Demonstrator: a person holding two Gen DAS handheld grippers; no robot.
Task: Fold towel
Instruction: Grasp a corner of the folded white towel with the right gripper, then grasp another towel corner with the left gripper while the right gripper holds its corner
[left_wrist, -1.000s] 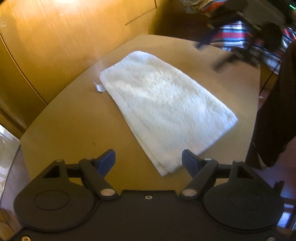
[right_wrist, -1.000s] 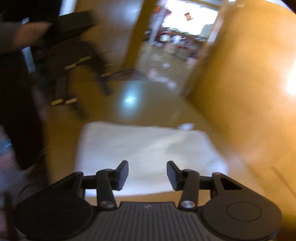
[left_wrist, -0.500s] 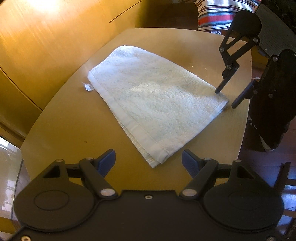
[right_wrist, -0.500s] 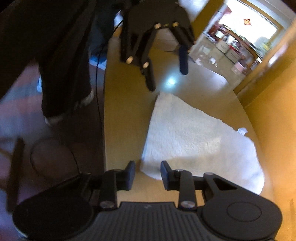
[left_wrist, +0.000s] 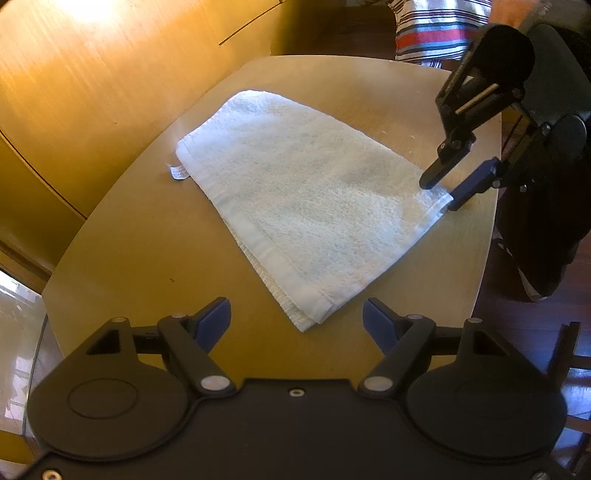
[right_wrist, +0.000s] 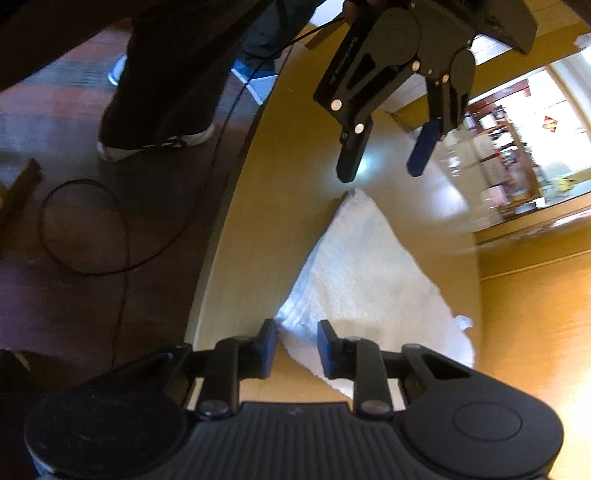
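A white towel (left_wrist: 317, 199), folded over, lies on the round wooden table (left_wrist: 147, 251). My left gripper (left_wrist: 297, 321) is open and hangs just above the towel's near corner, with both fingers clear of the cloth. My right gripper (left_wrist: 445, 186) reaches in from the right at the towel's far right corner. In the right wrist view that corner of the towel (right_wrist: 369, 288) sits between the blue pads of my right gripper (right_wrist: 297, 343). Its jaws are closing, and a gap still shows beside the cloth. My left gripper (right_wrist: 384, 162) hangs over the opposite corner there.
A small white label (left_wrist: 179, 171) sticks out from the towel's left edge. A person's dark trouser leg and shoe (right_wrist: 159, 140) stand by the table edge, with a black cable (right_wrist: 85, 225) on the dark floor. Striped cloth (left_wrist: 436, 29) lies behind the table. Wooden panelling (left_wrist: 92, 74) is on the left.
My right gripper has swung down, rolled, and come to the towel's right corner with its jaws narrowing. My left gripper has stayed open near the front corner.
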